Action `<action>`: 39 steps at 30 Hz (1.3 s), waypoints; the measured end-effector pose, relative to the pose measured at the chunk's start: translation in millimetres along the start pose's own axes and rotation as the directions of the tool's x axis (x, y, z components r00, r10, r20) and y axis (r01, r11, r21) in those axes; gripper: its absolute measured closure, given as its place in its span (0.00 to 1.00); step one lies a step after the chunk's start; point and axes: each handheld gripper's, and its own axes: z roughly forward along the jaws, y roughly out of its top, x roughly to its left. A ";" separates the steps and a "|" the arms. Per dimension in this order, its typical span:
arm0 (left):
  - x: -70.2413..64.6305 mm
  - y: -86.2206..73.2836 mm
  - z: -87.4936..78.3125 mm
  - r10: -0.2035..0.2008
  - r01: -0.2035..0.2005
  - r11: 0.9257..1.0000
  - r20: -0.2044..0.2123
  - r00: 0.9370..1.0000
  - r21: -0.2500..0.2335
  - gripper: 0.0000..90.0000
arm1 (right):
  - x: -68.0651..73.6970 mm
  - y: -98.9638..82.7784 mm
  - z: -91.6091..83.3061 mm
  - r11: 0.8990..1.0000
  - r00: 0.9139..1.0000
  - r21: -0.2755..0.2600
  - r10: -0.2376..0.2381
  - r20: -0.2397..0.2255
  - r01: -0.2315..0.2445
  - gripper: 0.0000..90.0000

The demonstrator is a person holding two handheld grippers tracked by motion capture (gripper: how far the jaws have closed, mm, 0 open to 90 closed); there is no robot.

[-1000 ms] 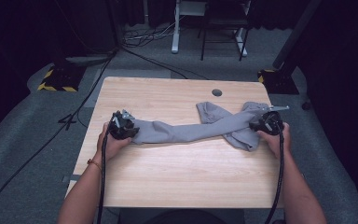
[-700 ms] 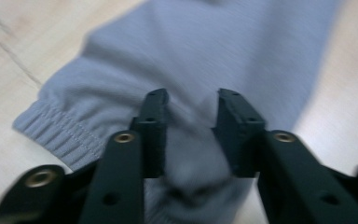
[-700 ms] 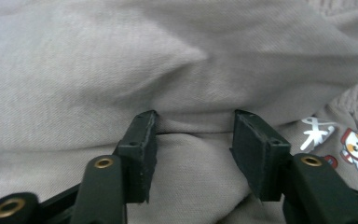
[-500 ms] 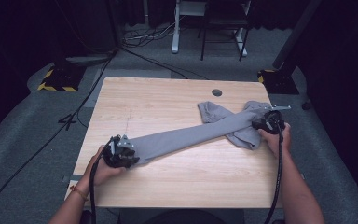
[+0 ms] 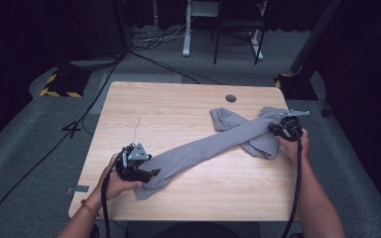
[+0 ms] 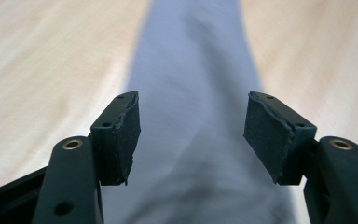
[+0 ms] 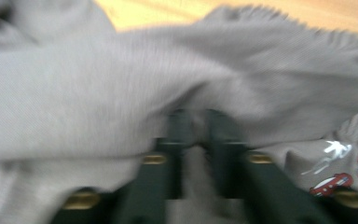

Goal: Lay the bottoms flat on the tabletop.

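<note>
A long grey garment (image 5: 213, 146) lies slantwise across the wooden table (image 5: 178, 109), from the near left to a bunched part at the far right. My left gripper (image 5: 154, 173) sits at its near-left end. Its jaws have just been opening and stand open (image 6: 191, 128), with the grey cloth (image 6: 191, 60) lying flat between and beneath them, untouched by the pads. My right gripper (image 5: 273, 130) is at the bunched end. Its jaws have just been closing and are shut (image 7: 196, 126) on a fold of the cloth (image 7: 98, 93), which drapes over them.
A round cable hole (image 5: 230, 98) is in the table's far edge. A small red and white print (image 7: 335, 179) shows on the cloth by my right gripper. On the floor behind are cables, a yellow-and-black striped base (image 5: 59, 87) and chair legs (image 5: 218, 34).
My left gripper drew the garment's end toward the table's near-left corner, stretching it into a diagonal, then opened and let the cloth go. My right gripper stayed in place.
</note>
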 end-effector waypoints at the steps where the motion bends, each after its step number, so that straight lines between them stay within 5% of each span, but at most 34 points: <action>1: 5.3 0.0 3.6 -0.012 0.012 1.000 -0.010 1.000 0.011 0.41 | -1.5 1.0 -2.9 1.000 1.000 -0.019 0.020 -0.002 -0.020 0.60; 6: 18.0 -3.5 27.0 -0.024 0.023 0.996 0.008 1.000 0.090 0.42 | -6.4 4.5 -2.3 0.995 0.997 -0.055 0.083 -0.003 -0.083 0.37; 9: 13.5 -3.5 32.6 -0.009 0.002 0.995 0.063 0.998 0.104 0.43 | -7.5 6.3 9.1 0.997 0.996 -0.010 0.076 0.037 -0.076 0.29; 13: -2.0 -5.0 37.5 0.037 -0.048 0.993 0.101 0.994 0.105 0.44 | -12.7 7.6 24.6 0.994 0.994 0.030 0.105 0.012 -0.105 0.27; 16: -16.6 -3.4 39.7 0.056 -0.070 0.993 0.145 0.988 0.094 0.44 | -8.2 8.0 32.6 0.996 0.998 0.057 0.068 0.006 -0.068 0.38; 21: -40.5 -0.7 42.9 0.087 -0.107 0.991 0.204 0.975 0.085 0.46 | 5.0 12.9 33.8 0.999 1.000 0.044 -0.020 0.013 0.019 0.81; 23: -49.9 -0.2 44.4 0.095 -0.115 0.991 0.237 0.967 0.074 0.46 | 9.8 15.4 34.3 0.997 0.998 0.048 -0.065 0.025 0.064 0.90; 31: -69.4 5.4 49.8 0.133 -0.160 0.985 0.299 0.945 0.070 0.46 | 47.1 60.6 8.2 0.976 0.977 -0.053 -0.209 0.034 0.210 0.94; 35: -73.6 6.7 51.2 0.136 -0.166 0.984 0.324 0.936 0.065 0.46 | 81.6 89.7 -8.6 0.950 0.956 -0.117 -0.292 0.006 0.290 0.94; 39: -79.3 9.3 53.9 0.146 -0.178 0.982 0.345 0.927 0.062 0.46 | 122.9 112.4 -14.6 0.915 0.924 -0.155 -0.380 -0.030 0.372 0.94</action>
